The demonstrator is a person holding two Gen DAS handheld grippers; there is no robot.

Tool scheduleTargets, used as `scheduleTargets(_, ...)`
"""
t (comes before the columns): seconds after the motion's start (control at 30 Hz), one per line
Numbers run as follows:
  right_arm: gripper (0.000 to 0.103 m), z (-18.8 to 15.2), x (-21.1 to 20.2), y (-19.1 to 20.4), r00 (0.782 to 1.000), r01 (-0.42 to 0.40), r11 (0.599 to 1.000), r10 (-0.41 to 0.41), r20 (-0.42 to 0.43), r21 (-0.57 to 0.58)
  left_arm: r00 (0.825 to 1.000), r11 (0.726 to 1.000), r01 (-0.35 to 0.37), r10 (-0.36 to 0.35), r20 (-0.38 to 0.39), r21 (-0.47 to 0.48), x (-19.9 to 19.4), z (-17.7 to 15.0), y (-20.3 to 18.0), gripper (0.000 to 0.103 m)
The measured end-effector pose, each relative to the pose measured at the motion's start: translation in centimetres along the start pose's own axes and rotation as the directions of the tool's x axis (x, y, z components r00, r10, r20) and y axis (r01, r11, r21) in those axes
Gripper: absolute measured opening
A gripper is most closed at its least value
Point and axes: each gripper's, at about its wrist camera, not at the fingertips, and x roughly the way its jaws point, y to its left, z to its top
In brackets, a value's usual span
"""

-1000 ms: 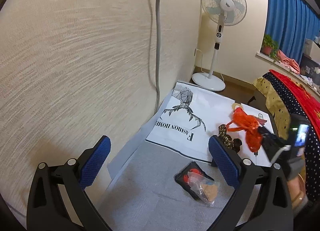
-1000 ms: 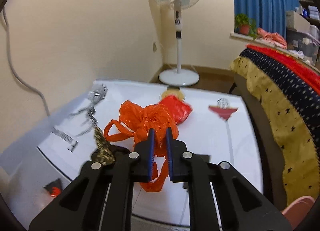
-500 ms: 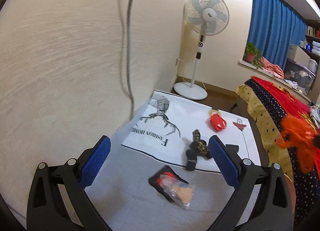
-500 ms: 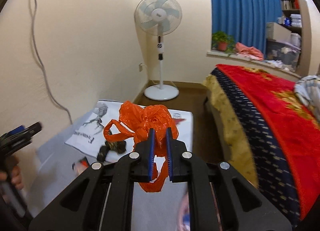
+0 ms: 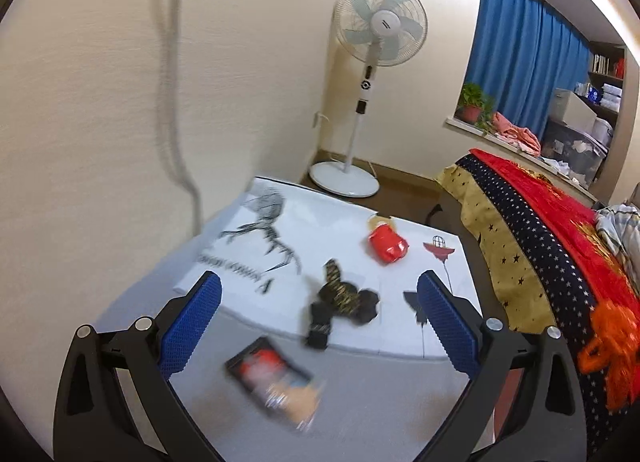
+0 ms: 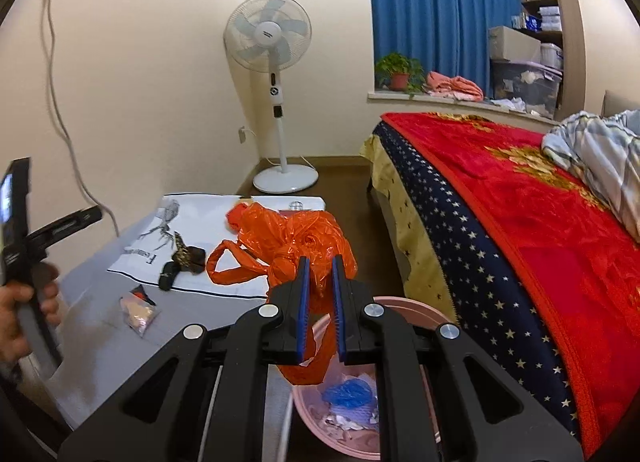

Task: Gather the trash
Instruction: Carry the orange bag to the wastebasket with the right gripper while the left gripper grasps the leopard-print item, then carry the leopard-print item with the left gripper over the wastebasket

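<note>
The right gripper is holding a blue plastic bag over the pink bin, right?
Not quite. The right wrist view shows the plastic bag is orange, not blue. The right gripper does hold it over the pink bin.

Cream walls (image 6: 160, 62), white pedestal fan (image 6: 268, 38), blue curtain (image 6: 432, 18), red-blanketed bed (image 6: 520, 198), dark floor (image 6: 344, 170)

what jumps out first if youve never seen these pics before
The crumpled orange plastic bag pinched in the right claw, hanging over a pink bin that already holds scraps. Next, the bright red blanket on the bed to the right. On the table, more litter waits ahead of the open left claw: a red wrapper and a dark crumpled wrapper.
</note>
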Motion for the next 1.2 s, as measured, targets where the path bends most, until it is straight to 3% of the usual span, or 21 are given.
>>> scheduleTargets(0.17, 0.011, -0.5, 0.4, -1.1, 1.000, 0.020, 1.000, -0.020, -0.022, 0.001, 0.999, 0.997, 0.037, -0.037, -0.007, 0.062, 6.5, -0.7, -2.2, 0.095)
scheduleTargets(0.27, 0.011, -1.0, 1.0, -1.3, 0.998, 0.033, 0.999, -0.033, -0.046, -0.015, 0.999, 0.991, 0.008, -0.002, -0.046, 0.131, 10.6, -1.5, -3.1, 0.095)
scheduleTargets(0.4, 0.011, -1.4, 1.8, -1.4, 0.996, 0.041, 0.999, -0.043, -0.074, -0.025, 0.996, 0.996, -0.007, 0.015, -0.088, 0.091, 15.0, -2.2, -2.3, 0.092)
scheduleTargets(0.83, 0.011, -2.5, 3.7, -0.2, 0.990, 0.039, 0.997, -0.047, -0.130, -0.061, 0.993, 0.997, -0.003, 0.011, -0.117, 0.072, 19.1, -3.6, -1.4, 0.082)
scheduleTargets(1.03, 0.011, -2.8, 4.2, 0.3, 0.988, 0.034, 0.997, -0.045, -0.145, -0.074, 0.987, 0.996, 0.029, -0.015, -0.162, 0.084, 20.4, -3.7, -1.6, 0.040)
scheduleTargets(1.1, 0.011, -2.8, 4.2, 0.3, 0.988, 0.035, 0.996, -0.046, -0.145, -0.078, 0.985, 0.995, 0.051, -0.036, -0.167, 0.085, 20.4, -3.7, -1.6, 0.017)
scheduleTargets(1.2, 0.011, -2.8, 4.1, 0.3, 0.988, 0.036, 0.996, -0.047, -0.145, -0.077, 0.986, 0.993, 0.079, -0.065, -0.151, 0.092, 20.1, -3.7, -1.8, 0.005)
